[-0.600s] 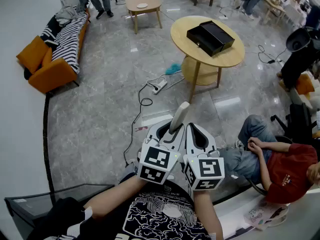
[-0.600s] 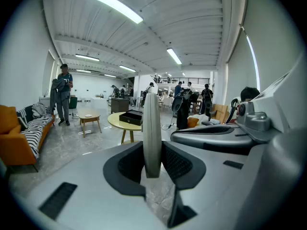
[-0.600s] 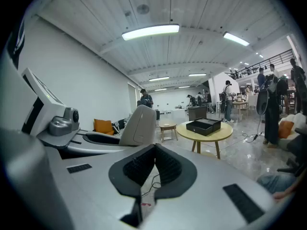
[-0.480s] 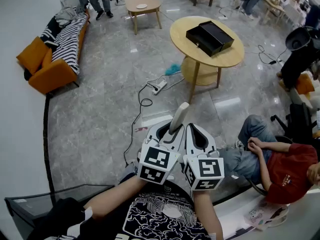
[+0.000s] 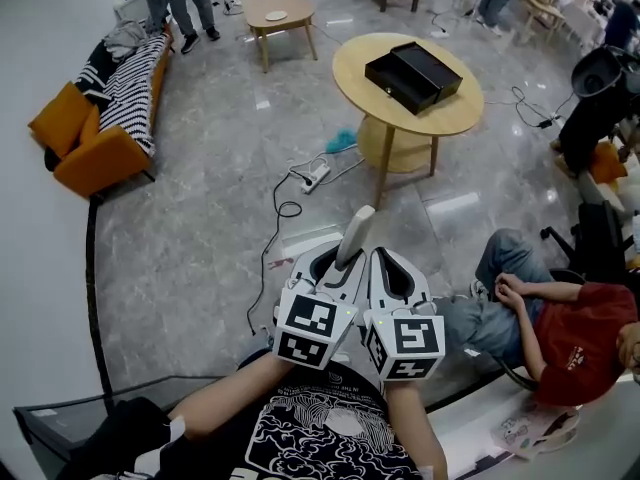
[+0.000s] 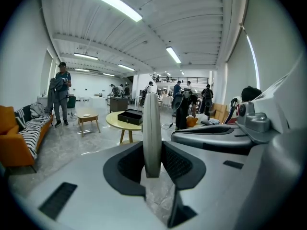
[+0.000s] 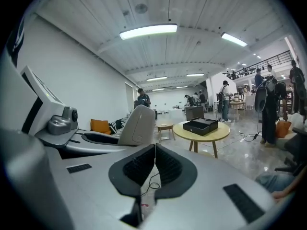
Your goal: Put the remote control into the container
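A slim grey-white remote control [image 5: 356, 234] stands on end between the jaws of my left gripper [image 5: 338, 258], which is shut on it. In the left gripper view the remote [image 6: 152, 128] rises edge-on from the pads of that gripper [image 6: 152, 164]. Close beside it on the right, my right gripper [image 5: 381, 258] is shut with nothing in it; its pads meet in the right gripper view [image 7: 154, 164], where the remote [image 7: 137, 126] shows at left. The container, a black open box [image 5: 413, 75], sits on a round yellow table [image 5: 452, 118] well ahead across the floor.
A power strip and cables [image 5: 315, 175] lie on the marble floor between me and the table. A person in a red shirt [image 5: 560, 338] sits at the right. An orange sofa [image 5: 90, 118] lines the left wall; a small wooden table [image 5: 276, 10] stands behind.
The room has slid slightly in the head view. Both grippers keep the same pose side by side, with the remote still in the left one.
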